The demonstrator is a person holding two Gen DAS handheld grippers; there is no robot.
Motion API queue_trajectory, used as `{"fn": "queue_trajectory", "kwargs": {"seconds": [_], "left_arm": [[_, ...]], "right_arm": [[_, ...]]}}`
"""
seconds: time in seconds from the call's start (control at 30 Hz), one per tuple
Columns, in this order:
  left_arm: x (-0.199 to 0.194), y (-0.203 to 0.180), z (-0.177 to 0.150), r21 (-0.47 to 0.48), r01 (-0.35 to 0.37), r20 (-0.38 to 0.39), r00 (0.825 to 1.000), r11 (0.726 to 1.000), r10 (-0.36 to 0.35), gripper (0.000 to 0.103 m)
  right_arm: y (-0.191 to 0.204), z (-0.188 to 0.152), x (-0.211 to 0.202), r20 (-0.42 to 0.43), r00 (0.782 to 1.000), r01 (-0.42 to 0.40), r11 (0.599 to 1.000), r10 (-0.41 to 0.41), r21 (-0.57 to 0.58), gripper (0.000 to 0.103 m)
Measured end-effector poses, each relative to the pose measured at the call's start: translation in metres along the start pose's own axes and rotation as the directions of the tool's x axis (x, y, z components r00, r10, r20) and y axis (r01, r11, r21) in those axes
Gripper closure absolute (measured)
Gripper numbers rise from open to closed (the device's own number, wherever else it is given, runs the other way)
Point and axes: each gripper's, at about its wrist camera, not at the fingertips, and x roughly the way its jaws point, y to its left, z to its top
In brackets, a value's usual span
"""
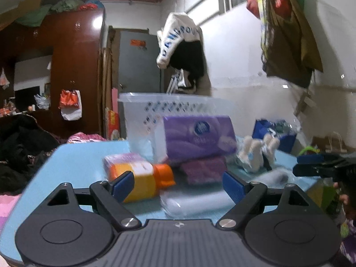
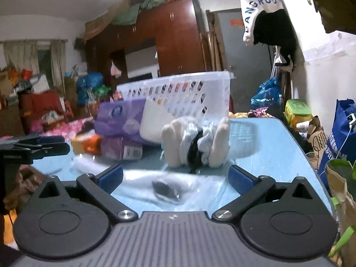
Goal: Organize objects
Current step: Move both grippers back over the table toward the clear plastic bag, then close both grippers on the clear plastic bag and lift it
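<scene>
A white perforated basket (image 1: 169, 109) (image 2: 189, 93) stands at the back of a light blue table (image 1: 73, 155) (image 2: 271, 142). In front of it lie a purple tissue pack (image 1: 199, 135) (image 2: 120, 116), a smaller purple pack (image 1: 203, 169) (image 2: 121, 148), an orange bottle (image 1: 142, 181) (image 2: 85, 143), a bagged bundle of white socks (image 1: 258, 153) (image 2: 195, 142) and a clear bag with a dark item (image 2: 166, 189). My left gripper (image 1: 178, 185) is open just before the bottle. My right gripper (image 2: 175, 178) is open over the clear bag, and shows at the right of the left wrist view (image 1: 320, 166).
A brown wardrobe (image 1: 73, 66) and grey door (image 1: 138, 62) stand behind. Bags (image 1: 287, 31) hang on the right wall. A blue bag (image 2: 342, 133) and paper bags (image 2: 316, 133) crowd the table's right edge. Clothes (image 1: 20, 149) pile up left.
</scene>
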Motion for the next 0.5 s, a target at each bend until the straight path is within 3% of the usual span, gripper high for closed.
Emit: {"fn": "queue_trajectory", "kwargs": {"seconds": [0.33,0.5], "left_arm": [[0.027,0.006,-0.019,-0.015,0.078,-0.073,0.994,0.997,-0.079,0.014],[0.035,-0.002,-0.022,0.017,0.094,-0.073,0.993,0.995,-0.093,0.015]], "right_arm": [[-0.003,-0.01,0.011,-0.045,0.999,0.009,1.0,-0.01,-0.025,0.019],[-0.003,-0.01,0.01,-0.042,0.999,0.007,0.999,-0.009,-0.045,0.035]]}}
